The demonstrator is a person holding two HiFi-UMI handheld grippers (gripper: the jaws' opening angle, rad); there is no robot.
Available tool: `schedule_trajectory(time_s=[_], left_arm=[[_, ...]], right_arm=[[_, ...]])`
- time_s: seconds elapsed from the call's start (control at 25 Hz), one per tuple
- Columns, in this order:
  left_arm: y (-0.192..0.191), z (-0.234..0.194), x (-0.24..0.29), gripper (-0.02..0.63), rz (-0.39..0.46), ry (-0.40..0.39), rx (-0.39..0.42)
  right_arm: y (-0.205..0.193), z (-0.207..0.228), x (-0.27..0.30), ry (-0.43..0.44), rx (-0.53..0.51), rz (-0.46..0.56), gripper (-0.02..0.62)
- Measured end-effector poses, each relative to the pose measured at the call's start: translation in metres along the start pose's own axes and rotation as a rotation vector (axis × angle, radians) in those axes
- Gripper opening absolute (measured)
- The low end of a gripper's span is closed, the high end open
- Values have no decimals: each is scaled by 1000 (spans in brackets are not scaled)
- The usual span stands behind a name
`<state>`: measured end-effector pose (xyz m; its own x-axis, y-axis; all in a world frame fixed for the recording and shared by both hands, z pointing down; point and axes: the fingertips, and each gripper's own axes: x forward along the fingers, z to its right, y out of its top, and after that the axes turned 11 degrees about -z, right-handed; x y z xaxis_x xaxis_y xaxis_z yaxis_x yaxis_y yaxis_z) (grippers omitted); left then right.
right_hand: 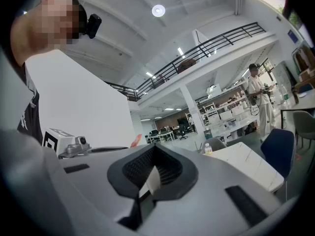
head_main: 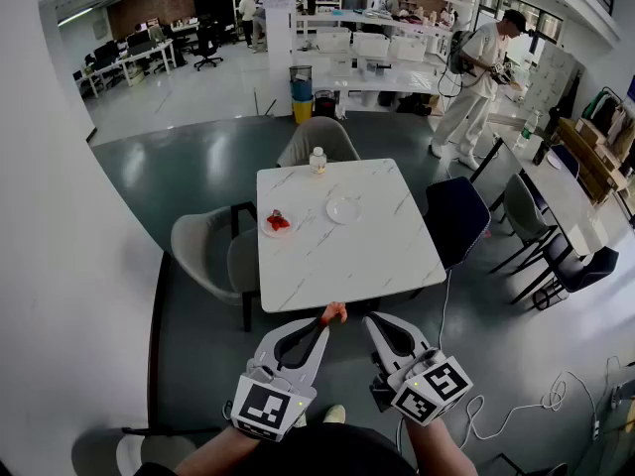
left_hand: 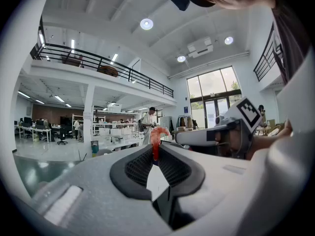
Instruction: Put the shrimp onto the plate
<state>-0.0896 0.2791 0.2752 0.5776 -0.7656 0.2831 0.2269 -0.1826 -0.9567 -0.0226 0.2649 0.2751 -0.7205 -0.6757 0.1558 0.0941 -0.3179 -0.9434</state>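
My left gripper (head_main: 328,319) hangs in front of the near edge of the white marble table (head_main: 347,266), shut on an orange-red shrimp (head_main: 334,311). In the left gripper view the shrimp (left_hand: 156,134) sticks up from between the closed jaws of that gripper (left_hand: 156,154). My right gripper (head_main: 370,319) is just to its right, shut, with nothing in it (right_hand: 154,149). On the table a small plate (head_main: 266,229) at the left carries red shrimp (head_main: 278,221). An empty white plate (head_main: 343,210) lies to its right.
A small bottle (head_main: 317,160) stands at the table's far edge. Chairs surround the table: grey ones at the left (head_main: 203,251) and far side (head_main: 317,137), a dark blue one (head_main: 455,216) at the right. A person (head_main: 476,87) stands further off. A white wall (head_main: 60,266) runs along the left.
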Motion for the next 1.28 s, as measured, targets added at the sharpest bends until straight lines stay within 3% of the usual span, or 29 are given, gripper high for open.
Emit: schedule_trajectory(time_s=[0.8, 1.28], left_arm=[[-2, 11, 17, 41, -13, -3, -18], [1, 36, 40, 41, -36, 21, -12]], right_arm=[[2, 8, -11, 49, 10, 48, 3], [0, 36, -35, 66, 15, 63, 3]])
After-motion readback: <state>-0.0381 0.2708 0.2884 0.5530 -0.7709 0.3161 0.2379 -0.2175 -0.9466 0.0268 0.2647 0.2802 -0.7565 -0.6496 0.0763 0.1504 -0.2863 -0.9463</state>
